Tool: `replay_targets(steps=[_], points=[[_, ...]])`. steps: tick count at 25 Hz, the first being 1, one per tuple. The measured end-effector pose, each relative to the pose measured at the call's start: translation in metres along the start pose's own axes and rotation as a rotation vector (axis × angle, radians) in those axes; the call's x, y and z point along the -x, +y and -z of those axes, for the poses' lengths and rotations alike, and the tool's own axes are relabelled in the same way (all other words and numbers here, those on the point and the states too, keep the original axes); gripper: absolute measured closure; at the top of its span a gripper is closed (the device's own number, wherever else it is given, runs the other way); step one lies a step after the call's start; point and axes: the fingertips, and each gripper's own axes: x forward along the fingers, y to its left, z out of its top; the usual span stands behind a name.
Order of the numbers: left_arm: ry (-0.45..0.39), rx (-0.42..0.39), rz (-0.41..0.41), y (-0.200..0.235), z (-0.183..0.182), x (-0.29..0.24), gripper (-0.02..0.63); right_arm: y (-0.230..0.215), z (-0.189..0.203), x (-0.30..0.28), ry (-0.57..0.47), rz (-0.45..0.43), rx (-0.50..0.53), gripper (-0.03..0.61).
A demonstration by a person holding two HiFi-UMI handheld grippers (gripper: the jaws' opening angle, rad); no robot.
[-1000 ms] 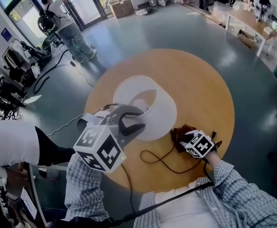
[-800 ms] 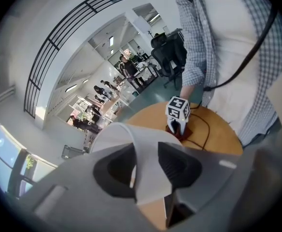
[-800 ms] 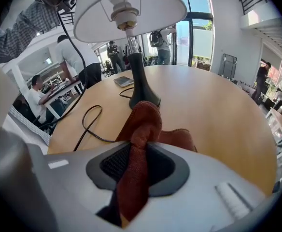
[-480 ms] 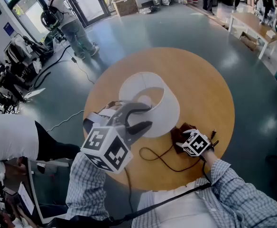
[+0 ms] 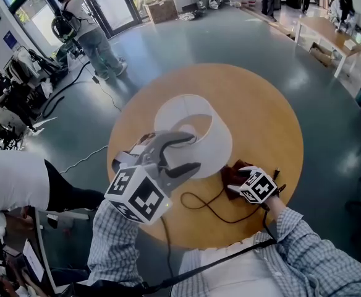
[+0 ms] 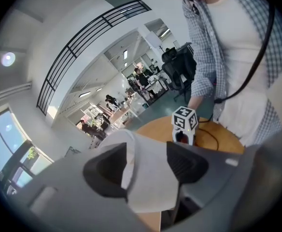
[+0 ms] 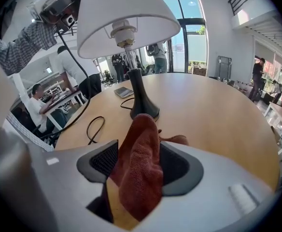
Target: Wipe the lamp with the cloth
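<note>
Looking at the round table (image 5: 273, 116), the lamp (image 5: 212, 142) stands about mid-table. Left gripper (image 5: 195, 150) has just been opening, jaws apart with the lamp's shade edge loose between them. Right gripper (image 7: 140, 163) has been opening too, spread wide around the red cloth (image 7: 143, 129), which sits on the table near the lamp. Reads like a let-go to me; more wiping would mean pinching that cloth again.

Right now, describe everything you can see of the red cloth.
The cloth is rust-red with a nubby, towel-like weave. It stands bunched into an upright ridge on the round wooden table, between the jaws of the right gripper, which have just been opening and stand wide apart. One corner trails out to the right on the tabletop. It sits near the lamp's black base.
</note>
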Motion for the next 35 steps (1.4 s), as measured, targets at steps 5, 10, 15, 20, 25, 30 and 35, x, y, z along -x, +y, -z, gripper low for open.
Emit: replay_targets(steps=[5,10,15,20,25,30,35], points=[[-0.077,0.055,-0.056,0.008,-0.006,0.006,0.33,-0.005,-0.009,0.009,-0.055,0.016,0.009,0.304],[-0.211,0.145,-0.167,0.026,-0.023,0.03,0.33,-0.012,-0.021,0.029,-0.14,0.039,-0.003,0.304],[-0.26,0.219,-0.287,0.03,-0.009,0.058,0.38,-0.021,-0.037,0.062,-0.25,0.145,0.027,0.395],[-0.297,0.436,-0.365,0.013,0.023,0.064,0.543,-0.017,-0.057,0.097,-0.406,0.181,-0.022,0.52],[-0.324,0.663,-0.352,-0.033,0.053,0.041,0.609,0.001,-0.062,0.103,-0.466,0.146,-0.078,0.572],[-0.379,0.867,-0.283,-0.088,0.066,-0.003,0.609,0.021,-0.063,0.099,-0.505,0.075,-0.139,0.574],[-0.341,0.925,-0.21,-0.126,0.073,-0.043,0.609,0.036,-0.059,0.086,-0.48,0.029,-0.127,0.574]])
